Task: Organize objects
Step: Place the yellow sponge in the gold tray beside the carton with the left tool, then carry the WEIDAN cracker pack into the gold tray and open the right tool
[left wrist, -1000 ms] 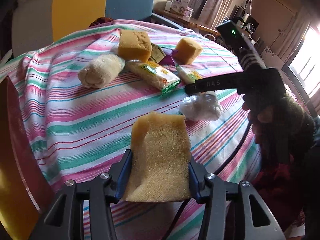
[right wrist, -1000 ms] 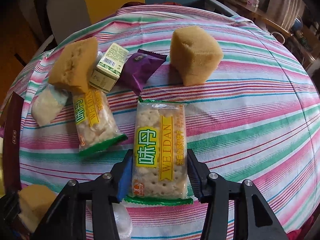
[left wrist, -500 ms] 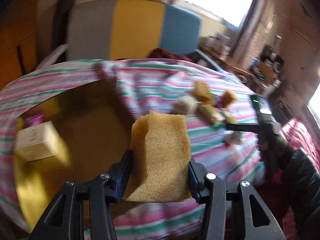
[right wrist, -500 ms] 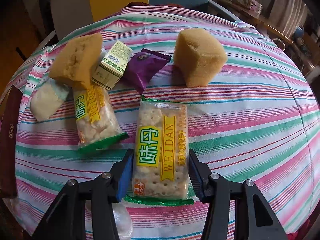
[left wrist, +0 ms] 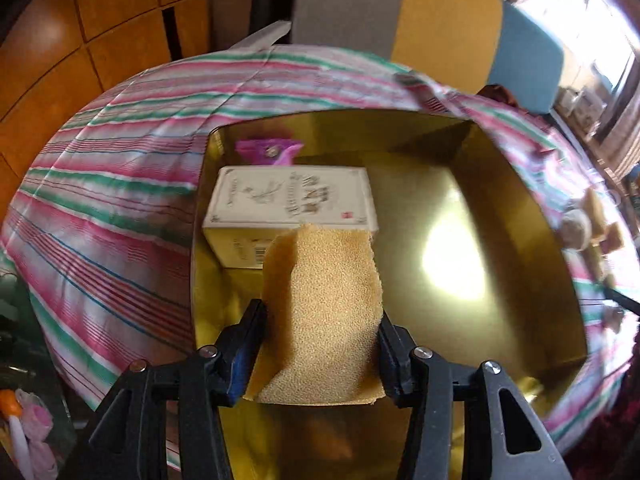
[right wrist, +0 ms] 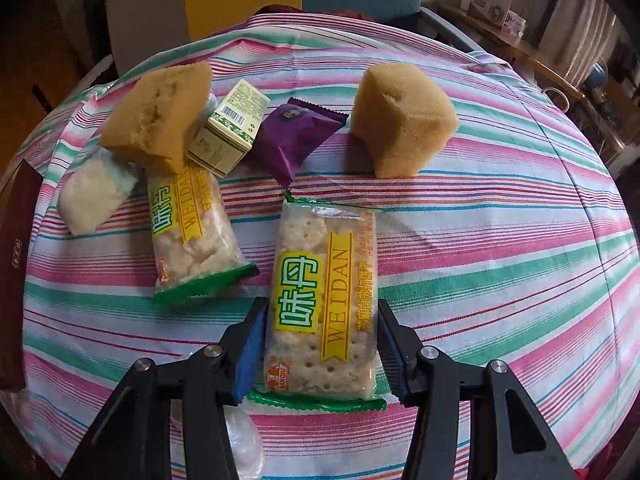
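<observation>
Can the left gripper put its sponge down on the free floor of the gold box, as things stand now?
Probably yes. The left gripper, jaws opening around the sponge, is above the open gold box. Only a cream carton and a pink packet lie at the far left; the rest looks bare.

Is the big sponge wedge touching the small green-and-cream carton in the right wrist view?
Touching. The right wrist view shows the sponge wedge leaning over the carton, its edge resting against the carton's top corner with no cloth visible between.
</observation>
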